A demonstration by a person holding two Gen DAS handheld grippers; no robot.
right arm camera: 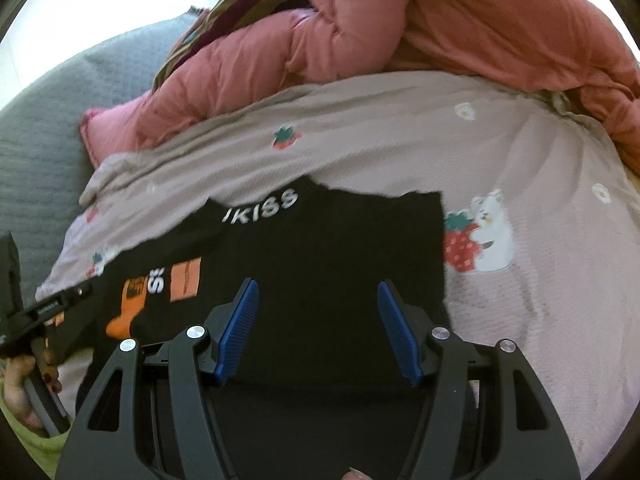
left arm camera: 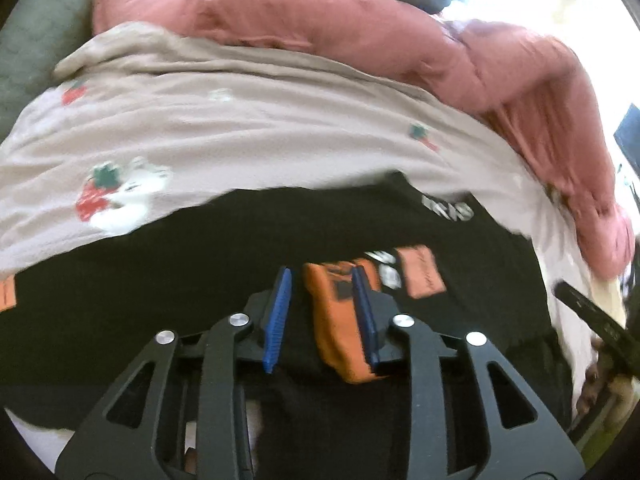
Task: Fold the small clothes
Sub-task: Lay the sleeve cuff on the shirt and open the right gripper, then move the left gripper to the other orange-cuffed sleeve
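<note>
A black small garment point(left arm camera: 200, 248) with white lettering and an orange print point(left arm camera: 336, 332) lies spread flat on a pinkish sheet point(left arm camera: 240, 128). My left gripper point(left arm camera: 322, 272) hovers just over the orange print; its blue pads stand a little apart and press on nothing. In the right wrist view the same black garment point(right arm camera: 340, 240) lies below my right gripper point(right arm camera: 318, 283), whose jaws stand wide open over plain black cloth. The orange print point(right arm camera: 132, 300) sits to the left there. A hand point(right arm camera: 24, 380) holding the other tool shows at the left edge.
The sheet point(right arm camera: 400, 140) carries strawberry and white-cat prints. A bulky pink duvet point(right arm camera: 440, 20) is heaped along the far side, with a striped cloth point(right arm camera: 248, 4) behind it. A grey quilted cushion point(right arm camera: 40, 128) lies far left.
</note>
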